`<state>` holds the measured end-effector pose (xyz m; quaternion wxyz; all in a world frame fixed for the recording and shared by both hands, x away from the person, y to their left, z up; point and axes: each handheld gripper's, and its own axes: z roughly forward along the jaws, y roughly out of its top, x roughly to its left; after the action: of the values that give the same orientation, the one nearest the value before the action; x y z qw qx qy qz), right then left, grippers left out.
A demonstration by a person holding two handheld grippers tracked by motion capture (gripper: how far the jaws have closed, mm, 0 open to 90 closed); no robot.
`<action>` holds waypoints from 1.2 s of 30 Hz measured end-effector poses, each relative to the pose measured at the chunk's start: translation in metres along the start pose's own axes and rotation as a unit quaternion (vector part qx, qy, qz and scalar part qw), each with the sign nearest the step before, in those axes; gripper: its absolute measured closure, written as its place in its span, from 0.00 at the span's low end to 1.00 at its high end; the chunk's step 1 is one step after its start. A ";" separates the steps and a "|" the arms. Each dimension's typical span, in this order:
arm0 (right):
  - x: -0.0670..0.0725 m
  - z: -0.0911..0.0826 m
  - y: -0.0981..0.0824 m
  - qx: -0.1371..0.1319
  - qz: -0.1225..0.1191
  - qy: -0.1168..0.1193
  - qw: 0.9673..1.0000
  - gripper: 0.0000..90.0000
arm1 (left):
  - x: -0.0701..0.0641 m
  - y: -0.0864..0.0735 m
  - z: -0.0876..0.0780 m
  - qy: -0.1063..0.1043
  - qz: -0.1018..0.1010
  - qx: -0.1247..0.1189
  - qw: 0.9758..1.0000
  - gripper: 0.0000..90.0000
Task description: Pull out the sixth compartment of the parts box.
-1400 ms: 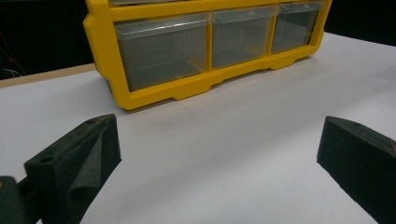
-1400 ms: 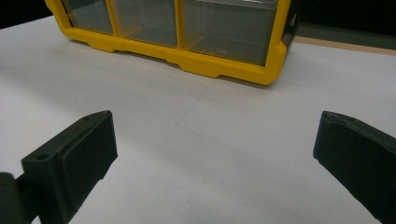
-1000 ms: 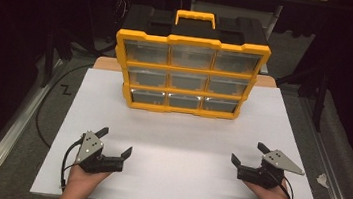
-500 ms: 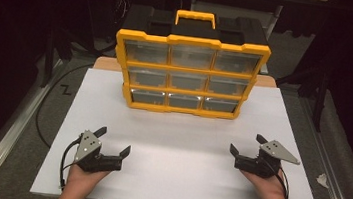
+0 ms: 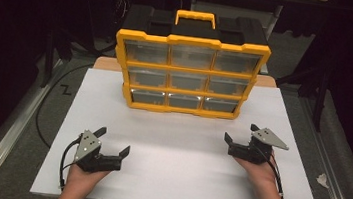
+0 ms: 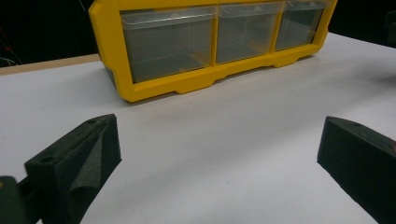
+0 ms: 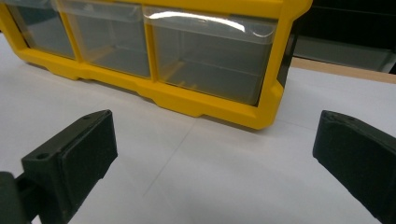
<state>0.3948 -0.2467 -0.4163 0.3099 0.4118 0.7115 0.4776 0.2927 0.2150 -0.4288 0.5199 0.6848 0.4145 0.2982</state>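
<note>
Plastic organiser box [image 5: 189, 76] stands upright at the far middle of the table [image 5: 175, 180], probably stiff, smooth and slippery; its top handle [image 5: 193, 17] or drawer fronts look best to grip. Left gripper [image 5: 112, 141] and right gripper [image 5: 241, 133] hover wide open, empty, well short of it.

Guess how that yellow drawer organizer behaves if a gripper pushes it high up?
The organizer stands upright on a narrow base, so it probably tips backward. Its clear drawers look empty, so it is likely light. Rigid plastic; it may slide on the white sheet.
</note>
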 end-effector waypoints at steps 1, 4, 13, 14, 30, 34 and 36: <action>-0.001 0.002 -0.001 0.005 -0.002 0.000 1.000 0.01 | 0.000 0.000 0.000 0.000 0.000 0.000 1.000 0.00; -0.003 0.005 -0.004 0.023 -0.009 -0.002 1.000 0.01 | 0.000 0.000 0.000 0.001 -0.001 -0.002 1.000 0.00; -0.004 -0.003 -0.002 0.020 -0.026 -0.013 0.999 0.01 | -0.001 0.000 -0.001 -0.003 0.004 -0.005 1.000 0.00; -0.004 -0.004 -0.002 0.022 -0.030 -0.015 0.999 0.01 | -0.001 0.000 -0.001 -0.003 0.004 -0.005 1.000 0.00; -0.013 -0.019 -0.010 0.046 -0.074 -0.043 0.995 0.01 | -0.002 0.000 0.000 0.000 0.001 -0.003 1.000 0.00; -0.009 -0.017 -0.012 0.058 -0.102 -0.046 0.992 0.01 | -0.001 0.000 -0.001 0.000 -0.001 -0.002 1.000 0.00; -0.006 -0.016 -0.013 0.063 -0.116 -0.049 0.990 0.01 | -0.001 0.000 -0.001 0.000 -0.001 -0.003 1.000 0.01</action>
<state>0.3805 -0.2611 -0.4222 0.3710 0.3676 0.7675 0.3718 0.2913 0.2148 -0.4287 0.5225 0.6828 0.4138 0.2991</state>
